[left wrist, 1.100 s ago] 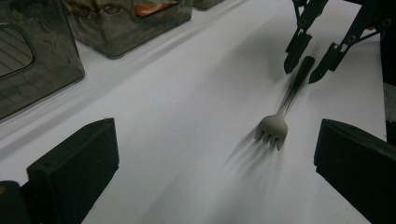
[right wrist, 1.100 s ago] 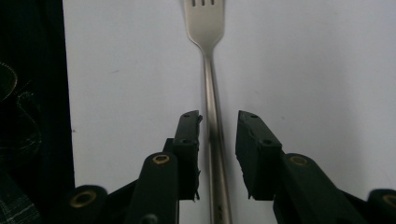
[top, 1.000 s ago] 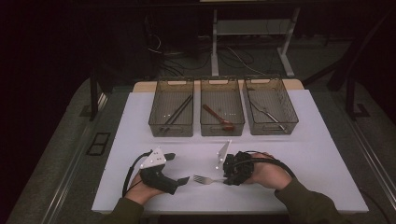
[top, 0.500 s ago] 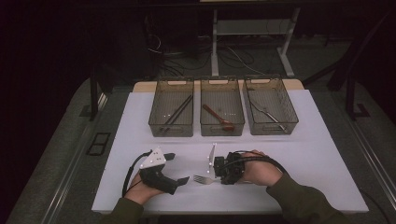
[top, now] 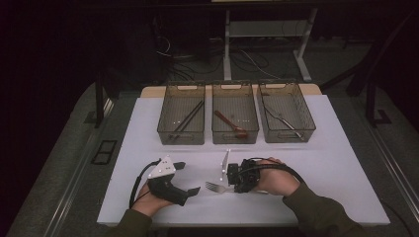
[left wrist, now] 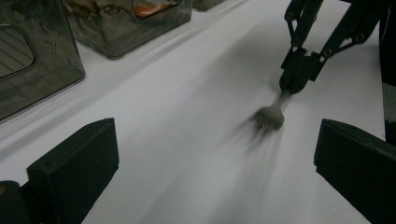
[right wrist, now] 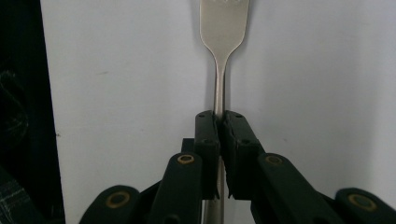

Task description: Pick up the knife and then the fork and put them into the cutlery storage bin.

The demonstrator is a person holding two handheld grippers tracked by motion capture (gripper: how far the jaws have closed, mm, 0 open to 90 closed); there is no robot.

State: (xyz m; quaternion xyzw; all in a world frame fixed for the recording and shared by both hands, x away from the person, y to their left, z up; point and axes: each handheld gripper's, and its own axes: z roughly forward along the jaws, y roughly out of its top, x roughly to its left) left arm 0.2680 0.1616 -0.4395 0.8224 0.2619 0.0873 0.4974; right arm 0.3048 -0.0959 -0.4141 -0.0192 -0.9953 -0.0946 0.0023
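Note:
A metal fork [top: 213, 187] lies on the white table top [top: 321, 163] near the front, tines toward the left. My right gripper [top: 231, 186] is shut on its handle. In the right gripper view the two black jaws of the right gripper [right wrist: 219, 122] press together on the thin stem of the fork [right wrist: 223, 28]; they have just been closing on it. My left gripper [top: 188, 177] rests open on the table to the left, with nothing between its jaws. The left gripper view looks between the open left gripper [left wrist: 217, 144] at the blurred fork [left wrist: 270, 117] and the right gripper [left wrist: 295, 79].
Three clear bins stand in a row at the back. The left bin [top: 170, 133] holds dark chopsticks [top: 187, 118], the middle bin [top: 235, 139] a wooden spoon [top: 231, 123], and the right bin [top: 310, 123] a metal utensil [top: 281, 120]. The table's front edge lies close below both hands.
My right gripper has rolled so that its grey plate stands on edge, and its jaws have closed on the fork's handle. The left gripper has stayed put.

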